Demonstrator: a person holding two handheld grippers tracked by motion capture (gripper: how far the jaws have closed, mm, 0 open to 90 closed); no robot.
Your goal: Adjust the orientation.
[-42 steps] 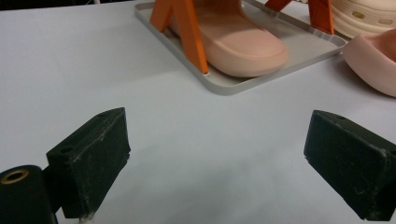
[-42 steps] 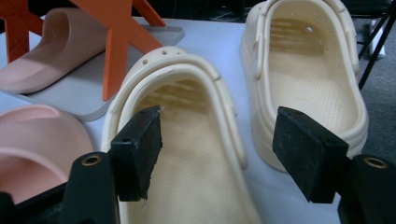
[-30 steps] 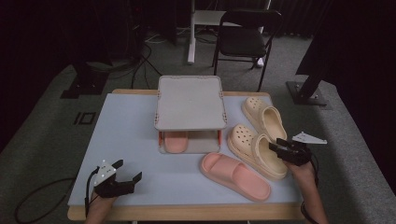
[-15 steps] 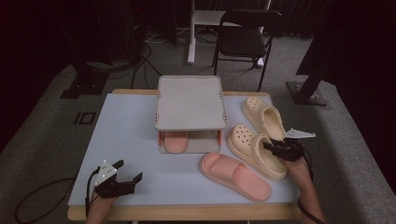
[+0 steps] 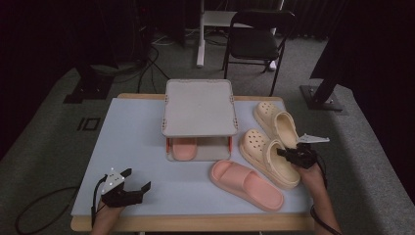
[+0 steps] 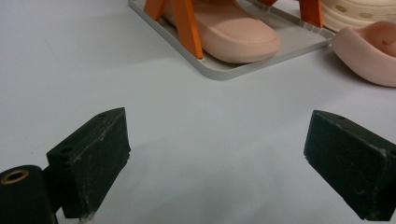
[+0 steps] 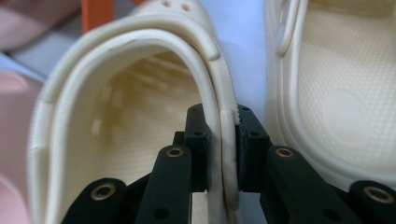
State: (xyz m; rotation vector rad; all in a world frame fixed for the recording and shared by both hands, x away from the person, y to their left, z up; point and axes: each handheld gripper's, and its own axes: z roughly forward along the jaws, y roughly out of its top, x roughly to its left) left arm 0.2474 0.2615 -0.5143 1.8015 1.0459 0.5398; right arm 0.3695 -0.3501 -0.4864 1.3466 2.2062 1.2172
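The high view looks forward and down over the whole table (image 5: 142, 137). The left gripper view sits low, facing the shoe rack (image 6: 261, 58); the right gripper view presses close against the cream clog (image 7: 140, 140), also visible from above.

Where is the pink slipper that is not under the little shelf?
In the high view, the loose pink slipper lies near the table's front edge, right of centre, beside the cream clog that the right tool pinches.

No legible text or labels, apparently, anywhere.
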